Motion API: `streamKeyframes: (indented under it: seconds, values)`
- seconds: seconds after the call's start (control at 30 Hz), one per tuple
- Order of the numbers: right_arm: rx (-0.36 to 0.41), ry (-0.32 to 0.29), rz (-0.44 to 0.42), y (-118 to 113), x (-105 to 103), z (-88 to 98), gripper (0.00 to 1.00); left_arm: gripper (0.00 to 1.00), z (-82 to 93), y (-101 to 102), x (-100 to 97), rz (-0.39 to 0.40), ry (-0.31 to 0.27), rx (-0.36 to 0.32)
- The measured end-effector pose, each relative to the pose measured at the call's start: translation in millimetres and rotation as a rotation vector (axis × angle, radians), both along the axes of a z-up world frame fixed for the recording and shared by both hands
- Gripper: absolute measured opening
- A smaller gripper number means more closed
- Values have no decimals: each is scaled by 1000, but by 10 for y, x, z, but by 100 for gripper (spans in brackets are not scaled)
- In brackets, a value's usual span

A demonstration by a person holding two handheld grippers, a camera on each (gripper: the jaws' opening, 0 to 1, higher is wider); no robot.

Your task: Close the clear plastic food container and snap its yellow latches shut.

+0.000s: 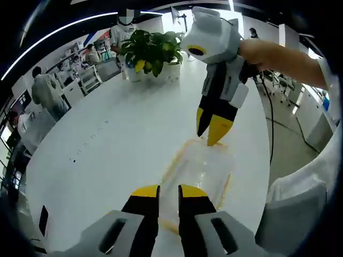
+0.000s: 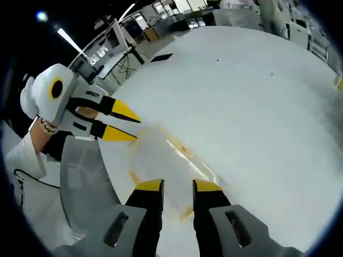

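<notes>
The clear plastic container (image 1: 201,171) lies flat on the white table (image 1: 118,139), with yellow latches along its rim. It is blurred, so I cannot tell how the lid sits. My left gripper (image 1: 169,191) hovers over its near end, jaws a narrow gap apart with nothing between them. My right gripper (image 1: 210,128) comes down from the upper right with its yellow tips at the container's far end. In the right gripper view the container (image 2: 166,152) lies just ahead of the right gripper (image 2: 177,186), which is narrowly open. The left gripper (image 2: 131,127) points in from the left.
A leafy plant in a white pot (image 1: 153,53) stands at the table's far end, with seated people (image 1: 43,96) beyond the left side. The table edge (image 1: 262,160) runs close on the right. A dark flat object (image 2: 161,57) lies far across the table.
</notes>
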State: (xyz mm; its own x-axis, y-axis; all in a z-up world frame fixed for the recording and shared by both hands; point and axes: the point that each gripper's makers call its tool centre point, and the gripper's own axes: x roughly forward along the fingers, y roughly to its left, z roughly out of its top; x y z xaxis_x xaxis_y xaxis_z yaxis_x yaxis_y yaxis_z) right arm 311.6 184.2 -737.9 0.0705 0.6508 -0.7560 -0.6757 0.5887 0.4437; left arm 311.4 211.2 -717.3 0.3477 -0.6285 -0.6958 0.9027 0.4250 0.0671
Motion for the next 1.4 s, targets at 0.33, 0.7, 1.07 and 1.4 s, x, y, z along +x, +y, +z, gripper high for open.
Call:
streamKeyframes:
  seconds: [0.33,0.7,1.07,1.4]
  values:
    - [-74,-145,196,216,78,-203,0,0,-375,-160,-163,-64,40,-2]
    - [-20,-165,206,193,192,-191,10,11,-411,-319,-340,-146,84,-80]
    - [-68,-173,276,184,225,-216,26,24,-345,-289,-458,-273,-132,-57]
    - [-145,-72,396,198,125,-357,36,33,-524,-245,-534,-395,-307,118]
